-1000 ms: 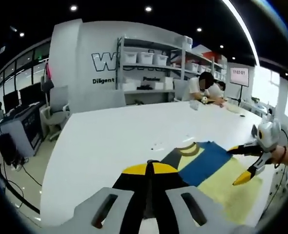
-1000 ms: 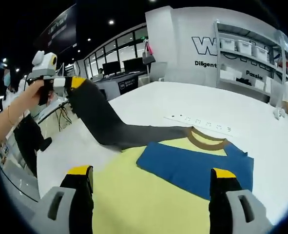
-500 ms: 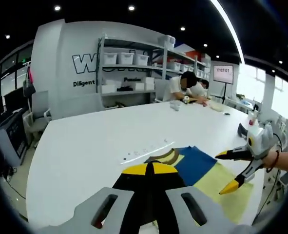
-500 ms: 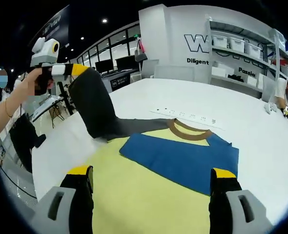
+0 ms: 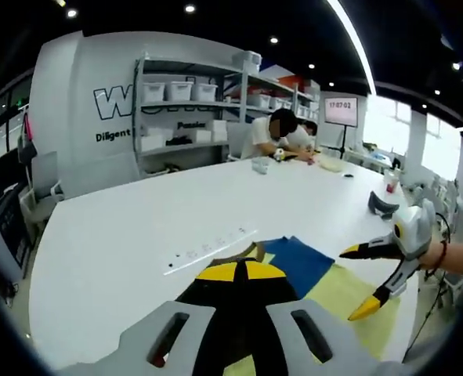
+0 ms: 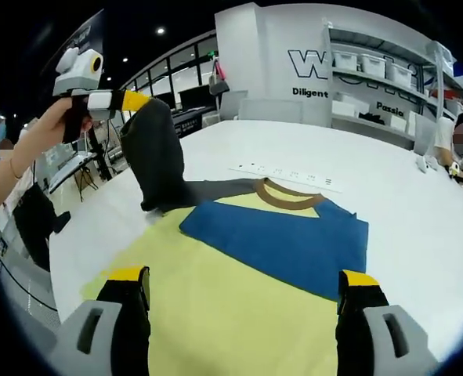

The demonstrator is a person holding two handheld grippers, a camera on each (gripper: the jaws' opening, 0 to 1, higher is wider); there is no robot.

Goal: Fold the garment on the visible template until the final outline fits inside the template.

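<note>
In the right gripper view, the garment (image 6: 239,274) lay spread on the white counter (image 6: 403,204), a yellow shirt with a blue panel (image 6: 286,239) folded across its chest and a brown collar (image 6: 286,193) at the far end. Its dark grey sleeve (image 6: 157,157) was lifted off the counter at the left, rising from the shoulder to the left hand-held gripper (image 6: 125,100), whose yellow-tipped jaws were closed on the sleeve's end; a person's hand (image 6: 47,133) gripped its handle. The right hand-held gripper (image 6: 243,286) stood near the shirt's lower part with its two jaws wide apart and nothing between them. A row of small dark marks (image 6: 282,174) ran across the counter just beyond the collar.

In the left gripper view, the left hand-held gripper (image 5: 245,272) had its jaws pressed together on the dark sleeve (image 5: 243,329), which hung between them. Beyond, the collar (image 5: 251,252), the blue panel (image 5: 302,262) and the yellow body (image 5: 349,294) lay on the counter (image 5: 137,227). The right hand-held gripper (image 5: 364,278) came in from the right, spread open above the yellow cloth, holding nothing.

Across the room stood shelving (image 5: 188,102) with white bins, and people sat at the counter's far end (image 5: 274,137).
</note>
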